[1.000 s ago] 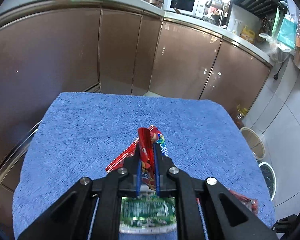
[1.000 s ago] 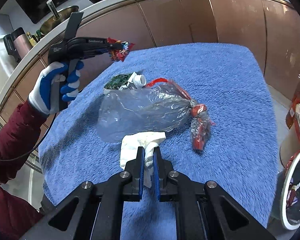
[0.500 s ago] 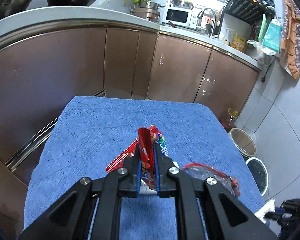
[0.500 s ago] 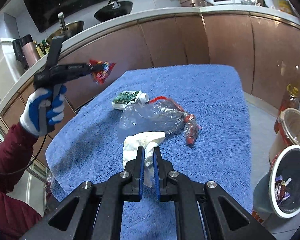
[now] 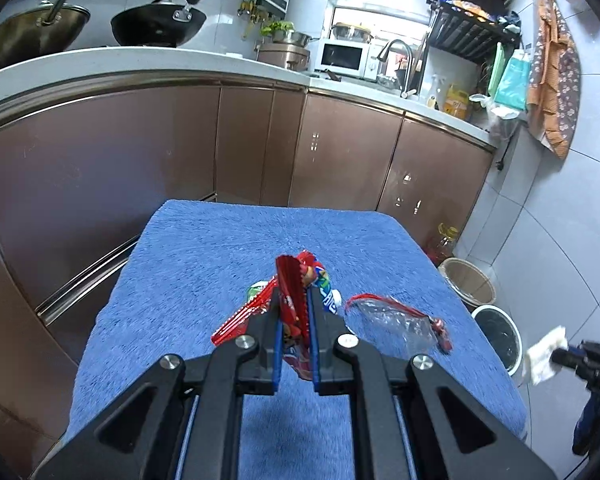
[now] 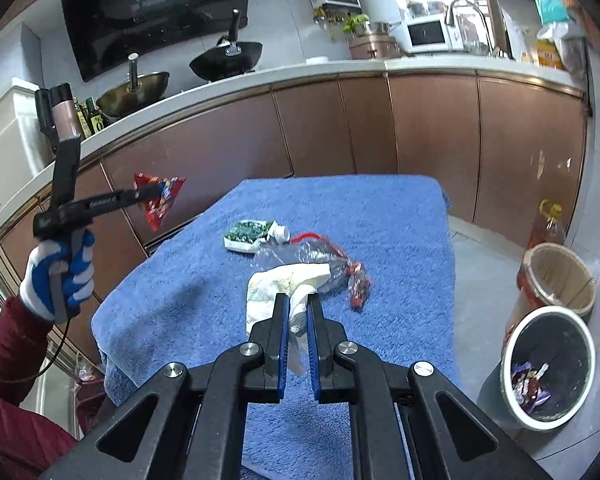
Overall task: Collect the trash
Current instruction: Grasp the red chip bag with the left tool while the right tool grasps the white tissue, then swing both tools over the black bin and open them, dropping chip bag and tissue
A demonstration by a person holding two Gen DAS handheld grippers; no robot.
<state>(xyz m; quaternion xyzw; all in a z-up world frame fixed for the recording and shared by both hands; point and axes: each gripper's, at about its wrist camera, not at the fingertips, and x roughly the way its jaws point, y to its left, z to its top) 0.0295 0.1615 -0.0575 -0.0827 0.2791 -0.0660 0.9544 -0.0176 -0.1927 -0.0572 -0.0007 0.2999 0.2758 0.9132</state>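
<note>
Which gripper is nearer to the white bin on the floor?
Right. The right gripper, holding a tissue, is beside the white bin; the left gripper is beyond the table's far side.

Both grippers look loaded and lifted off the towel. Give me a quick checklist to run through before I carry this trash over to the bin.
1. Left gripper shut on the red snack wrapper: ok.
2. Right gripper shut on the white tissue: ok, though much of it hangs loose outside the pads.
3. Both loads clear of the blue towel: ok.
4. White-rimmed bin open, with room: ok; some wrappers lie at the bottom.
5. Towel emptied: not ok; the clear plastic bag and the green-and-white tube remain.
6. Path from the towel's edge to the bin free: cannot tell; a second bin stands close beside it.
</note>
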